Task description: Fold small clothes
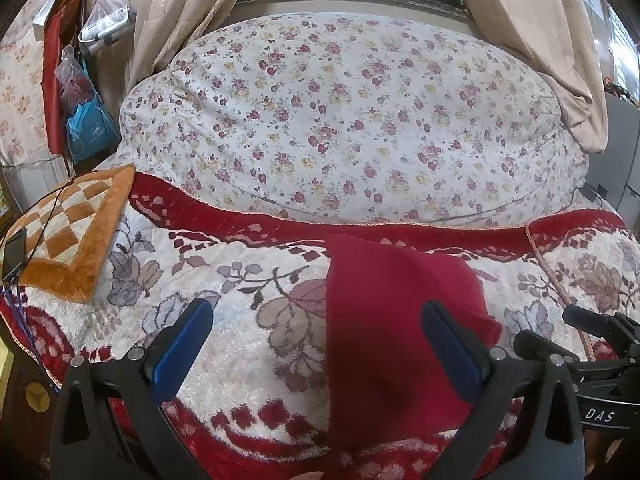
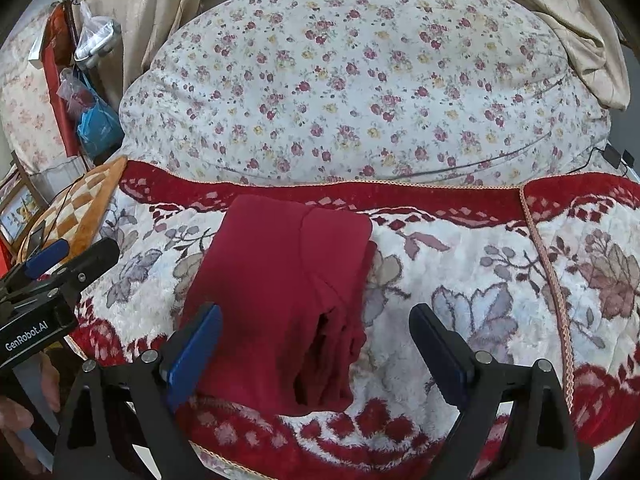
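- One red garment (image 2: 280, 292), partly folded, lies near the front edge of the plush blanket (image 2: 460, 264).
- Judged soft, light, limp; best pinched at its layered near hem.
- Left gripper (image 1: 316, 344) and right gripper (image 2: 316, 344): both spread wide, grasping nothing.

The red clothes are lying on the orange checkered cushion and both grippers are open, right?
Not quite. The red clothes lie on the red-and-white flowery blanket, not the orange checkered cushion; the right wrist view shows it. Both the left gripper and right gripper are open.

home bedroom, floral quilt (image 1: 340, 120), curtains (image 1: 168, 12)
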Motion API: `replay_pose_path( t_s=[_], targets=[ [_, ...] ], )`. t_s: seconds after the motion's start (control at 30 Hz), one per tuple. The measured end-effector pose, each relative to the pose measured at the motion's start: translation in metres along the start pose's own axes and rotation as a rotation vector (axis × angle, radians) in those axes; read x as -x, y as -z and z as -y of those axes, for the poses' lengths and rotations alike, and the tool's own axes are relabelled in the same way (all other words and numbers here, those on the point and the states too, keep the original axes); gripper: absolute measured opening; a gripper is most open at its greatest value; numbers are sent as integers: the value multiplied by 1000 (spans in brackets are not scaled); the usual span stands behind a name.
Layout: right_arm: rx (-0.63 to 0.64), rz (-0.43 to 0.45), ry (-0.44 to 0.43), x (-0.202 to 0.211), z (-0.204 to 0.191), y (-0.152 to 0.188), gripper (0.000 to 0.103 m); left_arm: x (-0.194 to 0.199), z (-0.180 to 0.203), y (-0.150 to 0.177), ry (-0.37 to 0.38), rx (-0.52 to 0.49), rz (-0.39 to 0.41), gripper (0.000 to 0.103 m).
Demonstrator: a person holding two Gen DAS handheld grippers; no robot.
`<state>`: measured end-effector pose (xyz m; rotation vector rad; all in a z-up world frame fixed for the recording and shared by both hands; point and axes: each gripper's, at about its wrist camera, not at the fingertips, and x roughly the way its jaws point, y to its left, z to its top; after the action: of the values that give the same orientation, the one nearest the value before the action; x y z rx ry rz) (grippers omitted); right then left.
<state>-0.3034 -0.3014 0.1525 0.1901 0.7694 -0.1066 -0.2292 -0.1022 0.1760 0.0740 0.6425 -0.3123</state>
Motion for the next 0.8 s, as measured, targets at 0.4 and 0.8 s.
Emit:
replay_pose_path(
  t_s=[0.4, 0.8],
  targets=[
    [-10, -14, -4, -6, 1, 0, 99, -1, -5, 0, 2, 0, -8, 103],
    [-5, -14, -6, -9, -1, 0, 99, -5, -9, 3, -1, -8, -8, 103]
  ],
)
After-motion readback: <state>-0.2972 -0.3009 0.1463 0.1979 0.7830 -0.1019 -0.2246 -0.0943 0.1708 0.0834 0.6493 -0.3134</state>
